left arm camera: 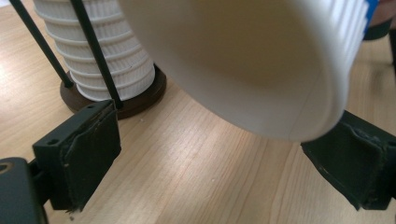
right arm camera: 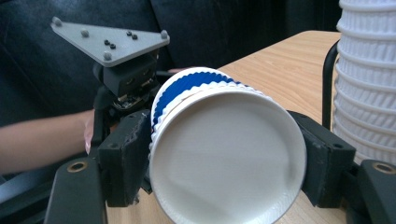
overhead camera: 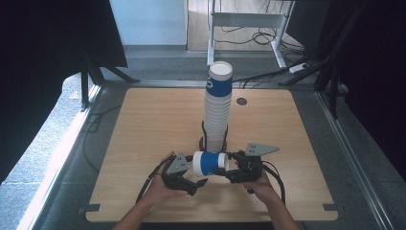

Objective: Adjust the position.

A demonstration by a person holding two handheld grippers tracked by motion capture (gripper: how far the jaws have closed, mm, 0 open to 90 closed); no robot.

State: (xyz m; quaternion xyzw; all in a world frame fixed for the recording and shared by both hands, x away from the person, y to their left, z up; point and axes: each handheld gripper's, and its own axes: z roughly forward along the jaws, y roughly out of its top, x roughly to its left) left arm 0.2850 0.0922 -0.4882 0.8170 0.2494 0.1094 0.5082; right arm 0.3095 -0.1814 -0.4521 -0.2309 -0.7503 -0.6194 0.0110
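Here, low in the middle of the high view, a white ribbed paper cup (overhead camera: pixel 209 163) with a blue band lies sideways above the counter (overhead camera: pixel 143 134). The right tongs (overhead camera: pixel 233 168) clamp its base end; the left tongs (overhead camera: pixel 195 178) stand released around its mouth, pads clear.

One loose cup (overhead camera: pixel 209 163), one cup stack (overhead camera: pixel 218 108), two claws: left claw (overhead camera: pixel 197 183), right claw (overhead camera: pixel 229 171).

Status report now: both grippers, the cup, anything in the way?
Right gripper shut on the cup, held on its side. Left gripper open, pads off it. Cup stack stands close behind; table otherwise free.
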